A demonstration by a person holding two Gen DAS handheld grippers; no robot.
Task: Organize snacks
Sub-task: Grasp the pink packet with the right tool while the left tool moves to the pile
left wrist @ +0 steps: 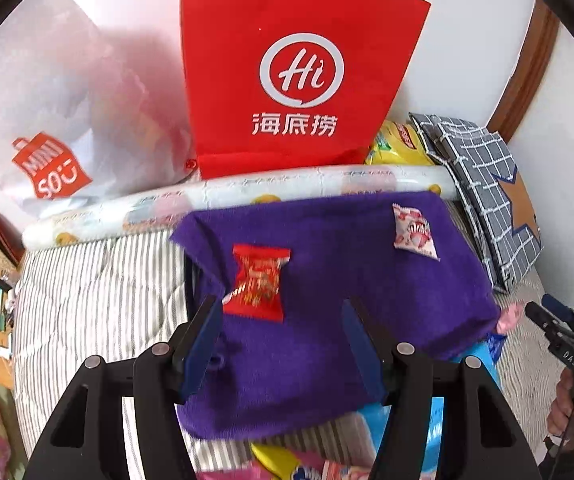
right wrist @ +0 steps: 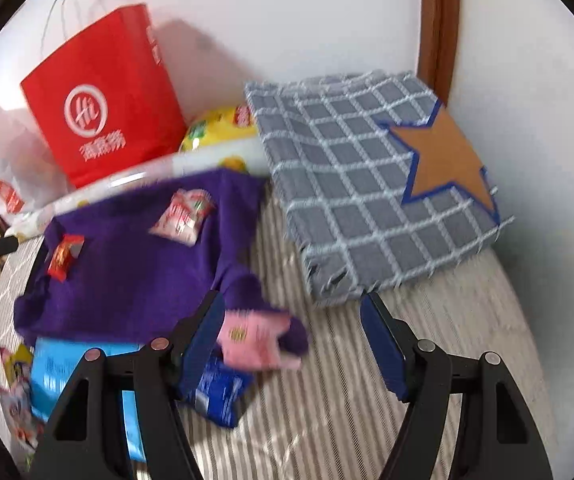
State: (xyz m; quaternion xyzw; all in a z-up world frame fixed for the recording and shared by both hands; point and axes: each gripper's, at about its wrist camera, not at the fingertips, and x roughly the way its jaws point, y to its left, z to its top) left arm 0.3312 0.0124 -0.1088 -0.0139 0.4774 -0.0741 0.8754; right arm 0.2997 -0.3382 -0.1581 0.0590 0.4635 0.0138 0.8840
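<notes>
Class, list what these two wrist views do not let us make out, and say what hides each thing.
- Light blue packet: left wrist view, covered by the purple cloth and the left claw.
- Pink snack: right wrist view, print lost to motion blur.
- Yellow bag: right wrist view, mostly behind the white roll and checked cushion.
- Red bag: both views, contents hidden by its walls.
</notes>
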